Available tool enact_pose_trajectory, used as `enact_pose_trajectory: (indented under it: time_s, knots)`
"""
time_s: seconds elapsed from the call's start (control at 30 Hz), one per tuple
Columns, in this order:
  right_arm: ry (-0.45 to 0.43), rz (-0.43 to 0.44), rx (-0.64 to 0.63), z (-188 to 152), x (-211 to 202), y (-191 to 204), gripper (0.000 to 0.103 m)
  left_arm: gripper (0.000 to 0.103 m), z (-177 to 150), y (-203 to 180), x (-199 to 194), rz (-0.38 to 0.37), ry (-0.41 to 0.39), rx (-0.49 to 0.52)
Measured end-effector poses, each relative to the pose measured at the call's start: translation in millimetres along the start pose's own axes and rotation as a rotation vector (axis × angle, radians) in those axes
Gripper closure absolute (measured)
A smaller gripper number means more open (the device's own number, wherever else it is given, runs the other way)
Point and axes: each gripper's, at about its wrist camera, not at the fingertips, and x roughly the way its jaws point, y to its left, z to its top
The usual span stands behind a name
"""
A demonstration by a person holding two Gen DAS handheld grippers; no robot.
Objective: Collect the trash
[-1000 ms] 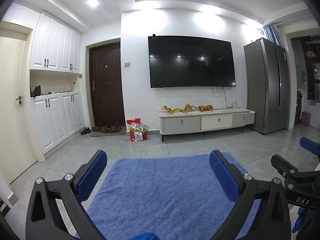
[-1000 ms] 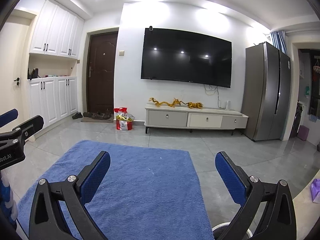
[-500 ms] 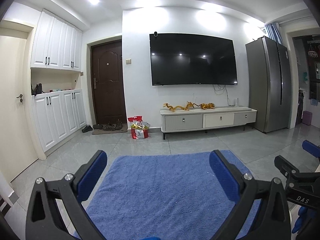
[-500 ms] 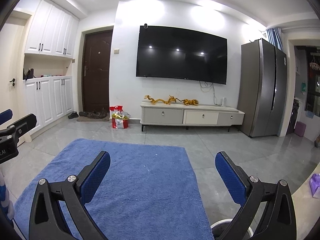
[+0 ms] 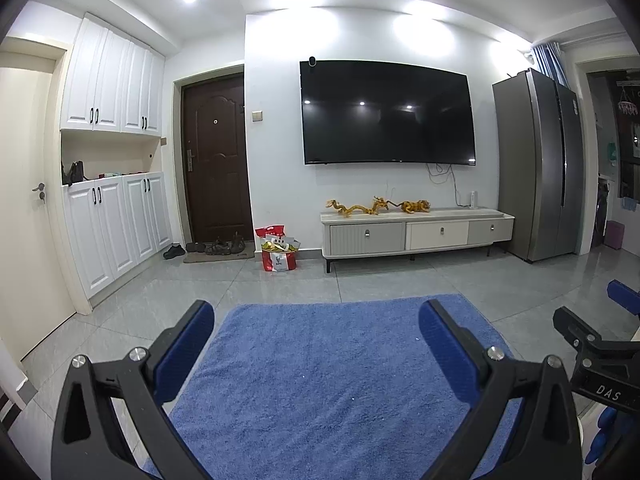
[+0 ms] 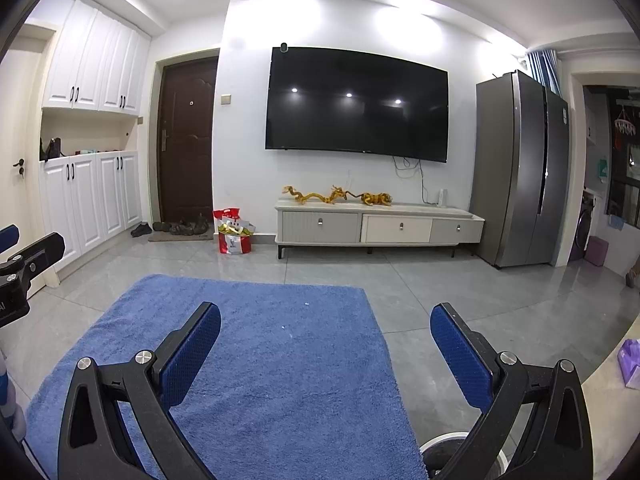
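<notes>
Right wrist view, both claws (image 6: 326,344) wide open, empty, white specks (image 6: 283,326) on rug (image 6: 256,380) ahead

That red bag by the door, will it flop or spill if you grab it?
The red bag looks like thin paper or plastic, so it would probably crumple rather than stay stiff. Stuff pokes out of its open top, so tipping it could spill some. It looks light, though its weight can't be seen.

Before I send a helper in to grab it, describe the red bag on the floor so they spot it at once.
Find the big wall-mounted TV; below it stands a low TV cabinet. Between that cabinet's left end and the dark brown door sits the red bag on the grey tiles. It is the only red thing there, open-topped, with yellow and white packaging sticking out.
</notes>
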Motion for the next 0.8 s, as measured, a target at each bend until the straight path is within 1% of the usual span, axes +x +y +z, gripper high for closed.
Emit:
enact_pose_trajectory:
  time_s: [0.47,0.8]
  knots:
    - [0.006,-0.004,-0.004,-1.2,1.8,3.5,0.0,0.0,-3.0,0.7,1.5,0.003,0.028,-0.005]
    - [0.003,-0.009,-0.003,-3.3,1.7,3.7,0.0,0.0,-0.7,1.7,1.5,0.01,0.029,-0.009]
